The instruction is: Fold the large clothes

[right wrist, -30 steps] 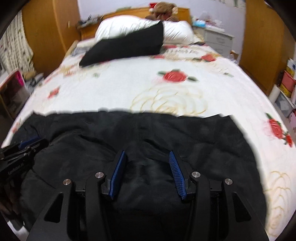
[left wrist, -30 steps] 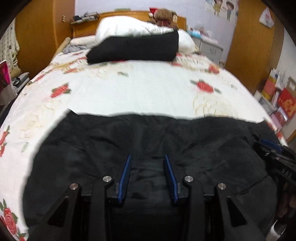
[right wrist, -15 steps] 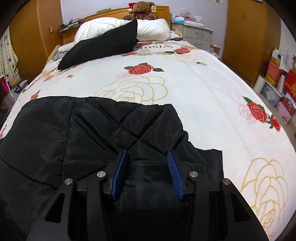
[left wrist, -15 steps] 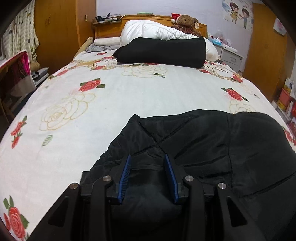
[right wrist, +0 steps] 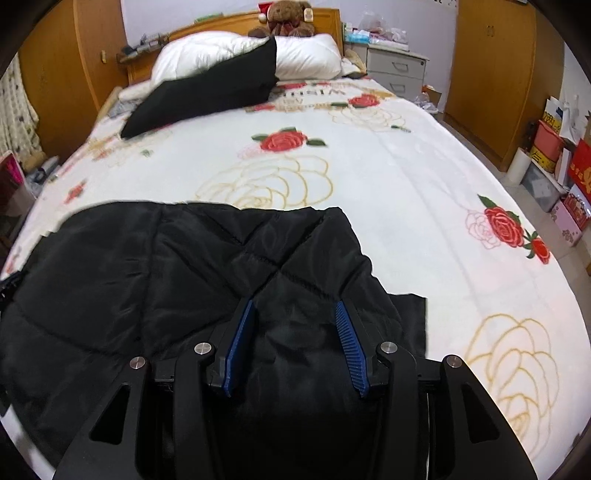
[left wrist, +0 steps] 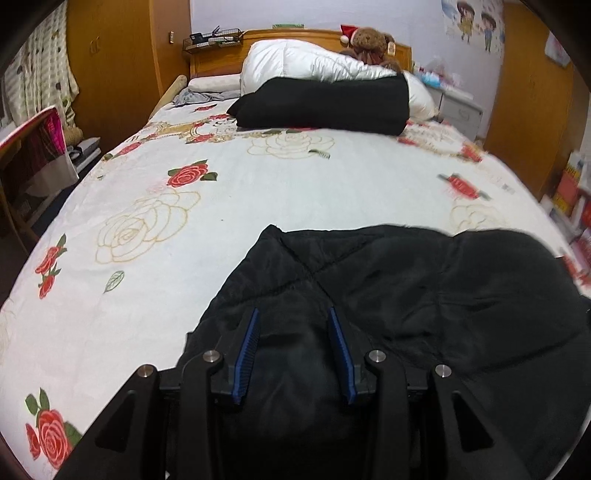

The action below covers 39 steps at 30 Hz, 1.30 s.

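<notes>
While each tool grips a bunched fold of the black jacket [left wrist: 406, 288], the left tool [left wrist: 293, 347] holds its left part and the right tool [right wrist: 295, 339] its right part, on the near end of the flowered bed [right wrist: 424, 166].

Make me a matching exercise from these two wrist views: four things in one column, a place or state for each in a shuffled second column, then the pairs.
Things:
1. black padded jacket
2. teddy bear
3. white duvet
4. bedside drawers

Places or states:
A. bundled under the long black cushion
B. on the floor beside the head of the bed
C. bunched between both grippers' blue pads, on the floral bedspread
D. against the wooden headboard, in a red hat

Pairs: 1-C, 2-D, 3-A, 4-B
</notes>
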Each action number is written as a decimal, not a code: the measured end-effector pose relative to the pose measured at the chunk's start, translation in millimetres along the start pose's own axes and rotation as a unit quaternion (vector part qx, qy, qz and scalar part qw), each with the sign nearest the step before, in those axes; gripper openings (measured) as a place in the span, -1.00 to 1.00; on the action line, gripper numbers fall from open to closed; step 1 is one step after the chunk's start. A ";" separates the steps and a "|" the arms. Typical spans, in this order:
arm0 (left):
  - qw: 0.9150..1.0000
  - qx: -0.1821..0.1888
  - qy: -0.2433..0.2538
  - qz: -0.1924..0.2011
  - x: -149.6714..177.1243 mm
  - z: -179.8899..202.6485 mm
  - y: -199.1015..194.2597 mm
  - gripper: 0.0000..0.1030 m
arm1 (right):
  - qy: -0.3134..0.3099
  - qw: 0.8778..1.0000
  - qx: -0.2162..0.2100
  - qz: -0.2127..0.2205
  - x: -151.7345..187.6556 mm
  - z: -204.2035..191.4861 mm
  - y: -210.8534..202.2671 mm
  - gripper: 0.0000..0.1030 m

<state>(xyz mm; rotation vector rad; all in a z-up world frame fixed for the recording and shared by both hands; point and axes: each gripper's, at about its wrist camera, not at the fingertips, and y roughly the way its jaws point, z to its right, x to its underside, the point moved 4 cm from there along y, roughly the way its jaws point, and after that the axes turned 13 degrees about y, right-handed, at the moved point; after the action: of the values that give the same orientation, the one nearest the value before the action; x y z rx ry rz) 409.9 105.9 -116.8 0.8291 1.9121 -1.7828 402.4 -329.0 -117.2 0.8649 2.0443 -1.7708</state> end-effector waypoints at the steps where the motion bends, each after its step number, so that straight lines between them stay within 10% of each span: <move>1: 1.000 0.002 -0.003 0.008 1.2 -4.2 -10.2 -0.22 | 0.006 1.000 -0.009 0.004 0.3 2.9 -11.3 -0.09; 22: 0.998 0.002 -0.068 0.005 51.7 -54.0 -45.8 -0.22 | 0.056 0.996 -0.062 -0.012 25.5 41.4 -57.1 -0.08; 33: 0.992 0.067 -0.101 -0.033 66.4 -60.9 1.8 -0.18 | 0.114 0.986 -0.089 -0.079 38.0 73.5 -8.4 0.45; 39: 0.981 0.113 -0.149 -0.044 77.2 -65.5 29.0 0.22 | 0.130 0.978 -0.124 -0.105 40.4 78.6 16.6 0.58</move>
<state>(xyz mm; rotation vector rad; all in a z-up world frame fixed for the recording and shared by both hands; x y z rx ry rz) 378.4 182.8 -181.6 0.5167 1.5973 -2.0740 369.0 -394.3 -169.1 0.8679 2.5436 -1.5176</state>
